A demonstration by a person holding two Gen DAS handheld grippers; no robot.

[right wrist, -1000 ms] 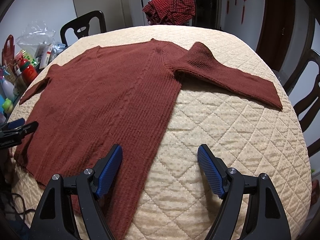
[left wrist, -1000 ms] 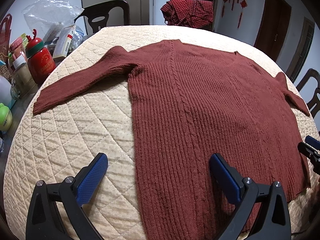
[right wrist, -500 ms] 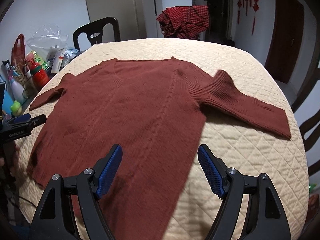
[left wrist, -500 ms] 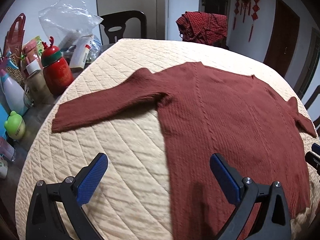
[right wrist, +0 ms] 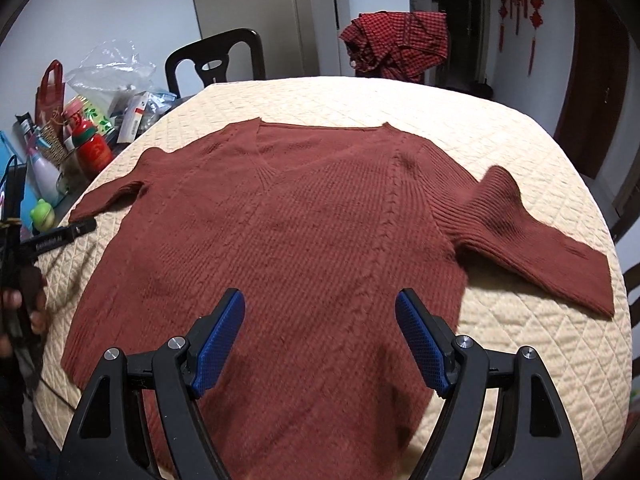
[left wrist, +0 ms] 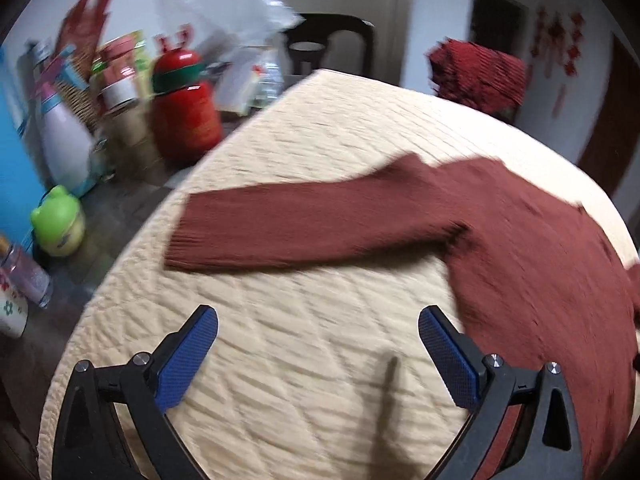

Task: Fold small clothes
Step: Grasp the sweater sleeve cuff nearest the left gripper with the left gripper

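The left tool (left wrist: 318, 336), jaws spread wide and holding nothing, hovers over bare quilted surface (left wrist: 304, 392). In its blurred view the sweater's left sleeve (left wrist: 304, 232) lies ahead, its long axis running crosswise, cuff to the left.

The right tool (right wrist: 320, 334), likewise spread and empty, hangs over the lower body of the maroon sweater (right wrist: 304, 236), spread flat and face up. The right sleeve (right wrist: 536, 240) stretches off to the right, nearer this tool.

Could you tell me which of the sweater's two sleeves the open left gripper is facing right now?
The left gripper faces the sleeve stretching toward the cluttered side with the red bottle. The other sleeve lies on the far side, by bare quilt.
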